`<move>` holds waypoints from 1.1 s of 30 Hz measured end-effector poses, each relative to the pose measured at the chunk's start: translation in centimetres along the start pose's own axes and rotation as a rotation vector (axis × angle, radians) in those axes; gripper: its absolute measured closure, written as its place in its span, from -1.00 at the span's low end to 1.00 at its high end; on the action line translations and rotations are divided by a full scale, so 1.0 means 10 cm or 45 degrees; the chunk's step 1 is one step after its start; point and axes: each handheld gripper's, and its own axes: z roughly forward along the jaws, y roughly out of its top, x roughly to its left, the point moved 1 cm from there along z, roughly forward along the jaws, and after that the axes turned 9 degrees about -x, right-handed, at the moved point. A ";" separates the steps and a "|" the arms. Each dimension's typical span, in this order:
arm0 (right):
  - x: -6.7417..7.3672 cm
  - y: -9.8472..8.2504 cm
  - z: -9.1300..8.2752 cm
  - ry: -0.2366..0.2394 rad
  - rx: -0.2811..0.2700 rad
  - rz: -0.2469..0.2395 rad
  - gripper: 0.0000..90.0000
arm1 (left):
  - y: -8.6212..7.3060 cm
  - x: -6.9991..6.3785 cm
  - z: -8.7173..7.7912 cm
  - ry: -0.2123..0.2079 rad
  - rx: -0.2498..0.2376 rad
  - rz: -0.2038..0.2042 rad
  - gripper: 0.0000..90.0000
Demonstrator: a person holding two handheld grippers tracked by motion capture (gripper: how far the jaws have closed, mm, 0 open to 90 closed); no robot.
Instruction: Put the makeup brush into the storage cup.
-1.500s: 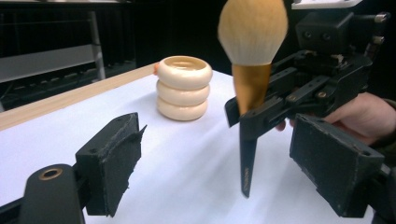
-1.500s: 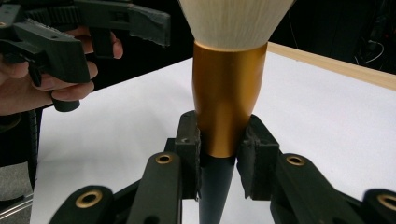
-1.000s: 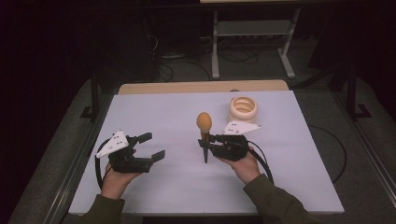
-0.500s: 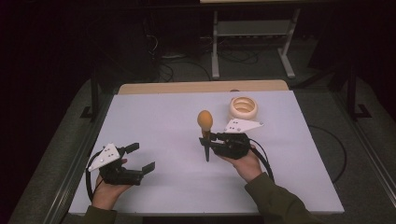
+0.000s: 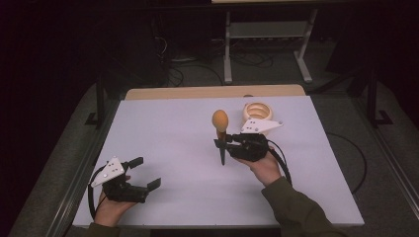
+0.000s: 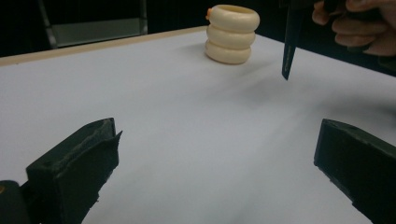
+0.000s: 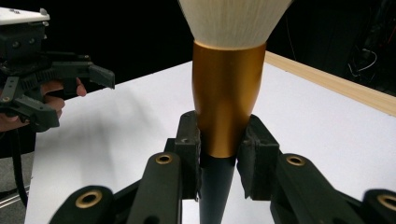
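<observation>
room: dark | floor (image 5: 59, 163): grey carpet, cables (image 5: 197, 69) | metal rack (image 5: 267, 34) behind table (image 5: 163, 123)

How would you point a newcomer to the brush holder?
Start at the white table and look toward its far right side, behind the right gripper holding the makeup brush. The cream holder there looks like three stacked rings, open on top.

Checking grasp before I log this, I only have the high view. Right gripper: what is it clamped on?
Observer: The right gripper is shut on the makeup brush at the bottom of its gold ferrule, where the black handle starts.
Operator: Bristles?
Observer: Pale, fanning out above the ferrule.
Operator: Is the cream thing behind it a bowl?
Observer: No, the left gripper view shows a ribbed cream holder, three stacked rings, upright.
Operator: Left gripper?
Observer: The left gripper is open, nothing between its jaws.
</observation>
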 end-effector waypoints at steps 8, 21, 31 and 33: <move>-0.08 0.10 -0.07 -0.029 -0.031 0.008 0.57 | -0.01 0.00 0.01 -0.014 -0.004 0.004 -1.00; -0.25 0.23 -0.18 -0.078 -0.057 0.022 0.57 | 0.00 -0.06 0.05 -0.035 0.012 0.002 -1.00; -0.34 0.28 -0.21 -0.097 -0.061 0.033 0.57 | -0.01 -0.07 0.08 -0.052 0.026 0.007 -1.00; -0.36 0.30 -0.20 -0.106 -0.059 0.030 0.57 | -0.02 -0.06 0.07 -0.054 0.032 0.007 -1.00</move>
